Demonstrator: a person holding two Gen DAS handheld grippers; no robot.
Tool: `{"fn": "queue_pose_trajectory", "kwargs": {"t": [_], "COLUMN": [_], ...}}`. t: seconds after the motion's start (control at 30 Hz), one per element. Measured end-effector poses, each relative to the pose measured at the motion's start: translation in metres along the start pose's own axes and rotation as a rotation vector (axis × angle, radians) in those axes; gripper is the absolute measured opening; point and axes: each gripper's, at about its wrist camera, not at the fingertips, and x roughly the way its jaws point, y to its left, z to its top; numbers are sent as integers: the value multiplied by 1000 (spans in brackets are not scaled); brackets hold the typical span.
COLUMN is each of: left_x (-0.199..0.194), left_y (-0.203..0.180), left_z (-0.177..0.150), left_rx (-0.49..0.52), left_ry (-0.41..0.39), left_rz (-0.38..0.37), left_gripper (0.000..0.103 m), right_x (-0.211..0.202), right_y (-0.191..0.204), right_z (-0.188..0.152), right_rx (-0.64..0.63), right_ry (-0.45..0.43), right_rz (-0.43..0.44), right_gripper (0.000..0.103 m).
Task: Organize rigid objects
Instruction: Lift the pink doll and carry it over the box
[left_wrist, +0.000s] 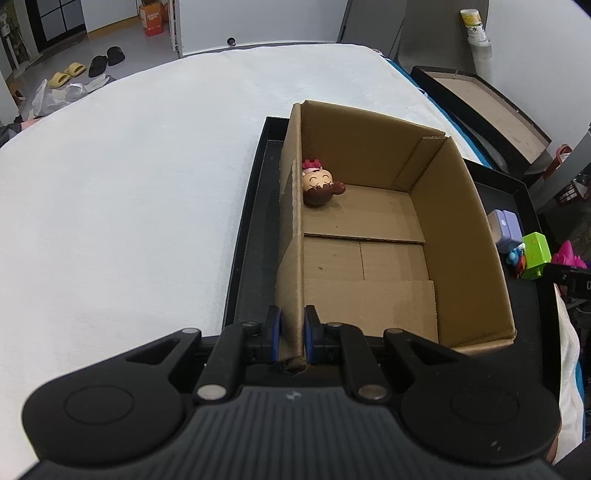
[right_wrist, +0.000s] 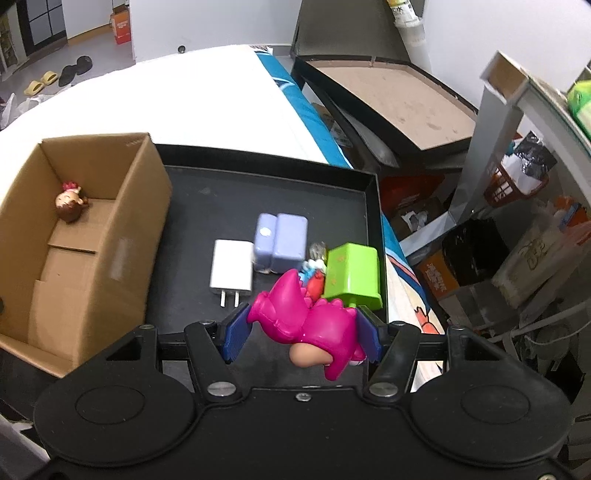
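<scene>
1. Left gripper (left_wrist: 292, 334) was clamped on the near end of the cardboard box's (left_wrist: 369, 229) left wall, pads on either side of the cardboard. Read: it was steadying the box so it wouldn't slide on the black tray (left_wrist: 255, 206).
2. Right gripper (right_wrist: 301, 328) was closed on the pink dinosaur toy (right_wrist: 306, 321), blue pads against its left and right flanks. The toy sat between the pads, tail pointing far-left, a peach-coloured part poking out on the near side. Couldn't tell whether it was lifted off the tray floor (right_wrist: 221, 206) or touching it.
3. Step in hand, as I judged it: carry the dinosaur left into the box. To do it well: lift straight up first, because the green block (right_wrist: 352, 273) and the small red and blue figure (right_wrist: 314, 275) lay just beside the toy on its far-right side and could get dragged.
4. Clear the box's right wall (right_wrist: 125, 236) with margin before moving across; clipping that wall would tug against the left gripper's hold.
5. Drop target: the bare box floor near-side. The brown-haired figurine (right_wrist: 70, 205) already lay in the far-left corner, well apart from that spot.
6. Left on the tray, all beyond the claw: white charger (right_wrist: 231, 269), purple case (right_wrist: 282, 240), green block, small figure.
</scene>
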Motion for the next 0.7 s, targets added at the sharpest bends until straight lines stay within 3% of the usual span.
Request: {"fn": "queue_pose_trajectory", "kwargs": {"t": [0.7], "left_x": [1], "left_y": [17], "left_z": [-1], "left_rx": [-22], "left_ry": [-15], "left_rz": [-95], "left_gripper": [13], "right_x": [-47], "right_y": [66], "right_z": [50], "right_rx": [-55], "right_ry": [-73], "right_rz": [36], "right_gripper": [59]}}
